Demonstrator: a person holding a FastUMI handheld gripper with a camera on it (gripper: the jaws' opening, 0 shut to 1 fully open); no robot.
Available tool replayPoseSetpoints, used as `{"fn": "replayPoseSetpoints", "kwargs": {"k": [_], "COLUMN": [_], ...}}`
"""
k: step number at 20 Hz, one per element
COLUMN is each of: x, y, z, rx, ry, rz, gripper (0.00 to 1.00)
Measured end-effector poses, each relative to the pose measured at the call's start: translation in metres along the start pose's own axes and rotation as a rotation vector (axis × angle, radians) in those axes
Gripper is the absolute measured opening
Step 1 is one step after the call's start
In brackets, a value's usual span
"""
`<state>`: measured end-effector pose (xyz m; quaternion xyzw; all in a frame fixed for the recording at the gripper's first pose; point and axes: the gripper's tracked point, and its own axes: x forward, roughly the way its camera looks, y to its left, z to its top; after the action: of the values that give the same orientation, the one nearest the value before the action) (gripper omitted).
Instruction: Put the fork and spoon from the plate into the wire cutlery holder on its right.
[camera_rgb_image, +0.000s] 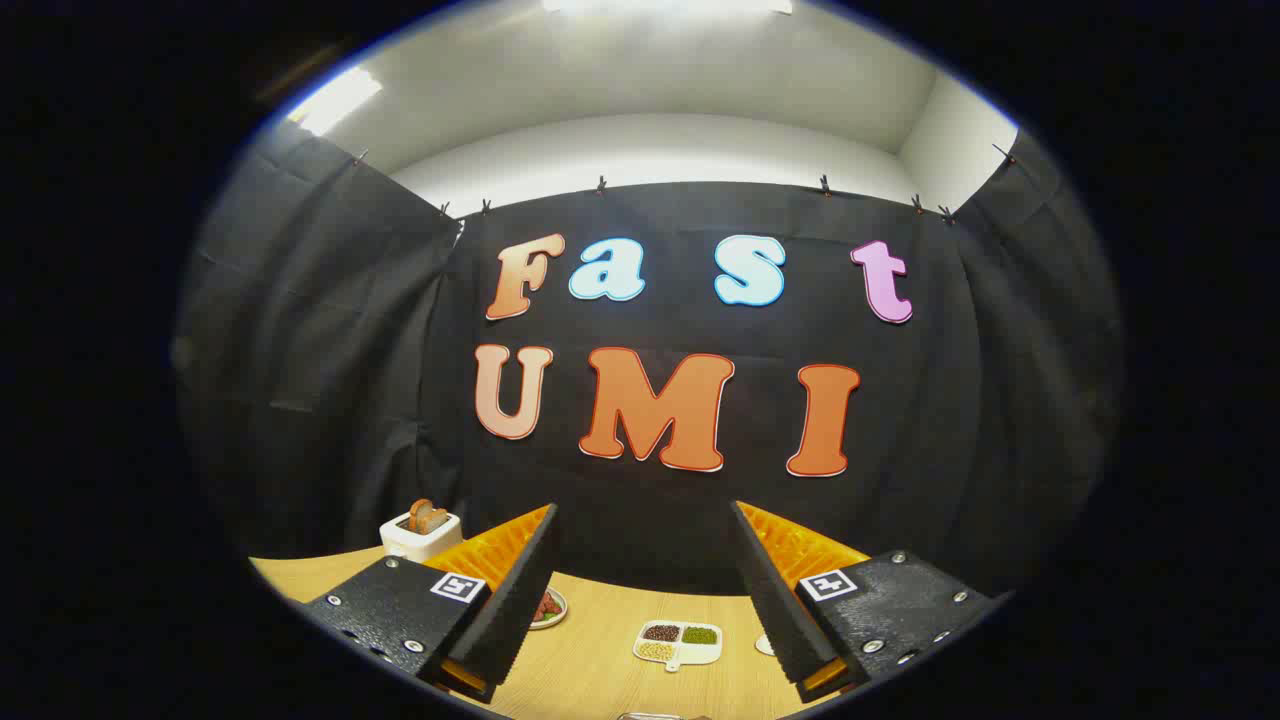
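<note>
Table (590, 660) lies under the gripper (645, 560), whose fingers stand wide apart, holding nothing. Toaster (420, 535) sits beyond the left finger; a divided dish (679, 643) lies between the fingers; no readable labels; fork, spoon placement: cannot tell

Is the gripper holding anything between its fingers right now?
No, the gripper is open, its fingers wide apart over the wooden table.

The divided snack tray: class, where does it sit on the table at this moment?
In the gripper view, the divided snack tray lies on the wooden table, just ahead of and between the open fingers of the hand-held gripper.
</note>
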<state>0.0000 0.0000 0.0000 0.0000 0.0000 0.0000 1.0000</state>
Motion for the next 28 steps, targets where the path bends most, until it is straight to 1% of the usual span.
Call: {"fn": "replayPoseSetpoints", "kwargs": {"k": [5,11,14,17,19,21,28], "x": [-0.010,-0.013,-0.009,-0.009,-0.010,-0.011,-0.015], "y": [0.001,0.011,0.027,0.050,0.057,0.059,0.042], "z": [0.002,0.007,0.006,0.001,0.004,0.010,0.017], "rx": [0.035,0.057,0.061,0.066,0.079,0.076,0.074], "ry": [-0.016,-0.007,-0.001,0.021,0.024,0.007,-0.021], "rz": [0.087,0.151,0.178,0.232,0.250,0.248,0.176], "gripper": [0.98,0.98,0.98,0.98,0.98,0.98,0.98]}}
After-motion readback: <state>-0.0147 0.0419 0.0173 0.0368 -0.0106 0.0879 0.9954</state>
